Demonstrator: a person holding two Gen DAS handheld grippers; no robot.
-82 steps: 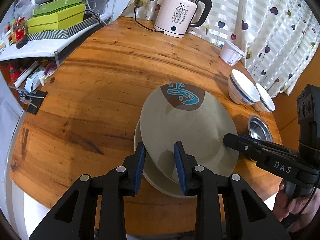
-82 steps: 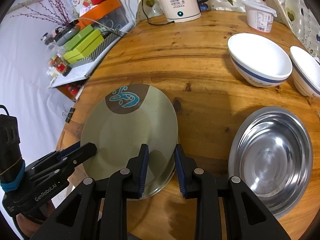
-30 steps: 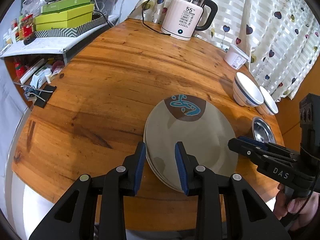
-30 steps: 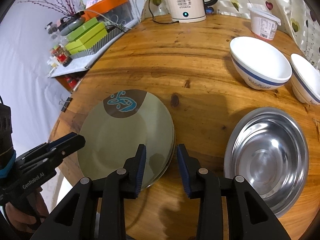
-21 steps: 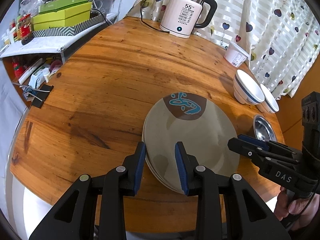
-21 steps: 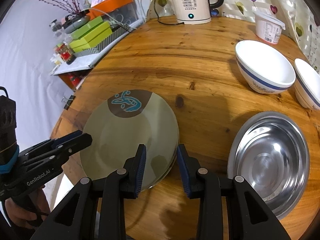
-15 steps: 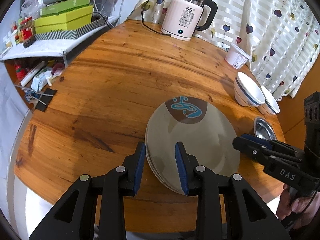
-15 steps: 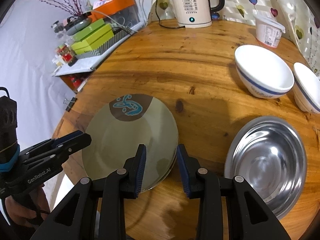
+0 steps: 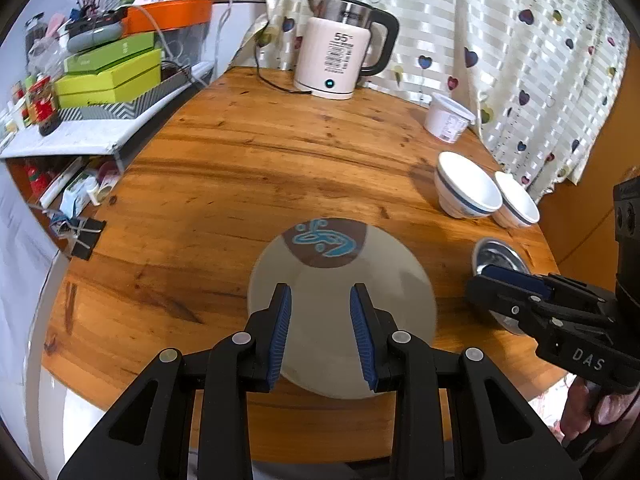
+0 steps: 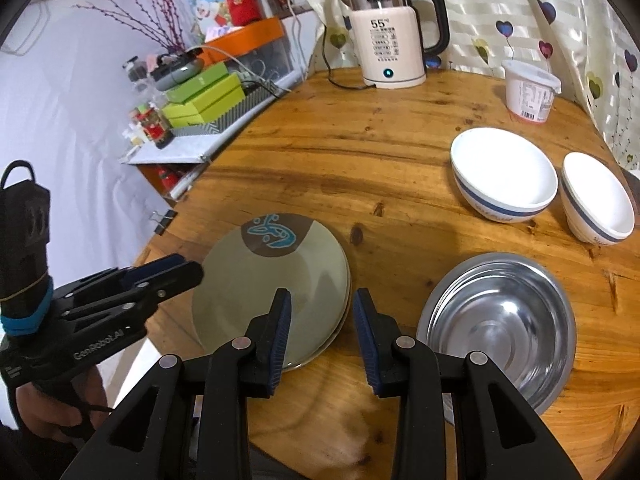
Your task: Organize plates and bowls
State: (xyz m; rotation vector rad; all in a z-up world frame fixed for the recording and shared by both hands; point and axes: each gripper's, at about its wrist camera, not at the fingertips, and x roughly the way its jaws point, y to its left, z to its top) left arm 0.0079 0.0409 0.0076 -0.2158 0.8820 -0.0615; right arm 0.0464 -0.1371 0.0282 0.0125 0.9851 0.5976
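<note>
We see the stacked plates (image 10: 272, 280) flat on the table (image 10: 360, 152), near edge. Left gripper (image 9: 320, 334) and right gripper (image 10: 322, 330) hover above them — jaws parted, nothing between the pads. Steel bowl (image 10: 500, 324) lies right of the plates; two white bowls (image 10: 504, 174) stand farther right — apart.
</note>
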